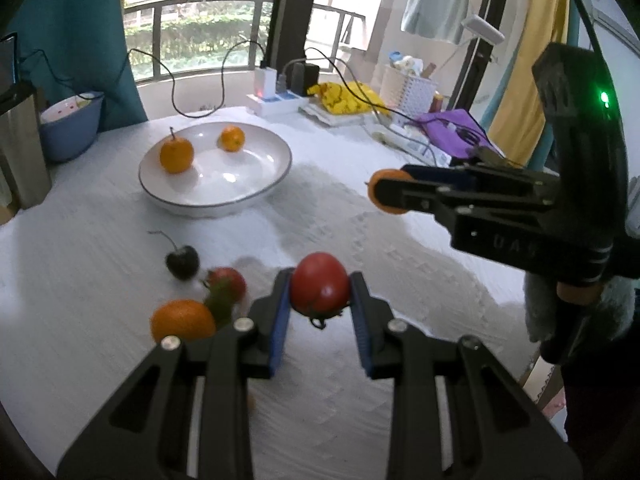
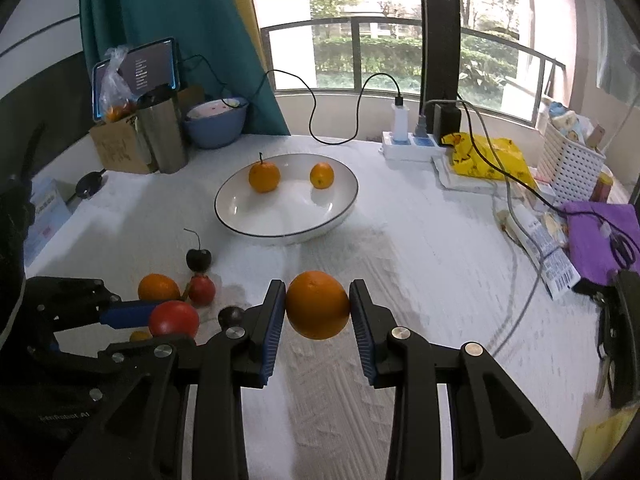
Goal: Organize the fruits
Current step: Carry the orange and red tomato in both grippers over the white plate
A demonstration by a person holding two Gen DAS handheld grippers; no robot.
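My left gripper (image 1: 320, 292) is shut on a red tomato (image 1: 319, 289) and holds it above the white cloth; the tomato also shows in the right wrist view (image 2: 174, 319). My right gripper (image 2: 318, 306) is shut on an orange (image 2: 318, 305), held above the table; the orange also shows in the left wrist view (image 1: 386, 196). A white bowl (image 2: 240, 204) holds two oranges (image 2: 264, 176) (image 2: 322, 175). On the cloth lie a dark cherry (image 2: 198, 259), a strawberry (image 2: 202, 290), another orange (image 2: 158, 287) and a dark plum (image 2: 231, 316).
At the back stand a blue basin (image 2: 216, 122), a steel cup (image 2: 162, 136), a cardboard box (image 2: 116, 148), a power strip with cables (image 2: 408, 146), a yellow bag (image 2: 488, 158) and a white basket (image 2: 568, 164). A purple cloth (image 2: 600, 236) lies at the right.
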